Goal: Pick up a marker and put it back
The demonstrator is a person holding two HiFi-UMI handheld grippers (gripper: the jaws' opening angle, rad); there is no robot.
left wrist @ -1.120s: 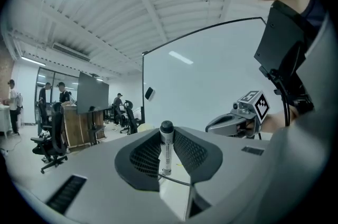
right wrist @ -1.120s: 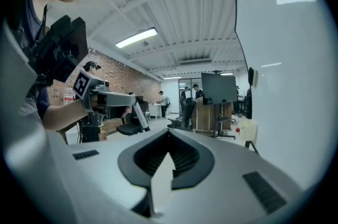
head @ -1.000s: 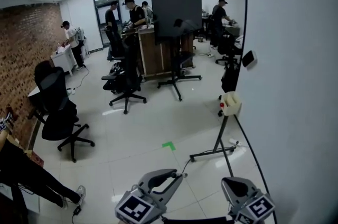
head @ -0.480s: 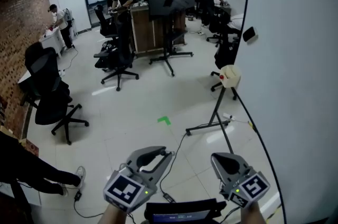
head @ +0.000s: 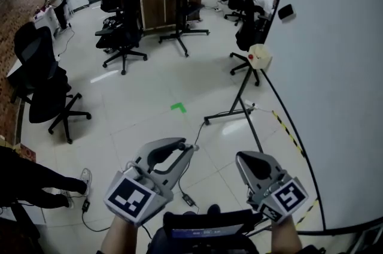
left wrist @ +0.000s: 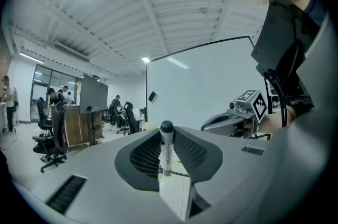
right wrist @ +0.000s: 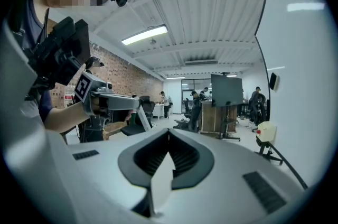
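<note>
- The left gripper (left wrist: 168, 134) clamps a white cylindrical marker with a black cap (left wrist: 167, 151) upright between its jaws, gripped along the barrel, probably for carrying.
- The right gripper (right wrist: 169, 136) has its jaws pressed together on nothing, seemingly idle.
- From the head view the left jaws hide the marker, and its resting place on the large white whiteboard (head: 335, 97) ahead is unclear.

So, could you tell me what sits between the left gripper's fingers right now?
A marker, upright with its dark end on top, is clamped between the left gripper's fingers, as the left gripper view shows.
</note>
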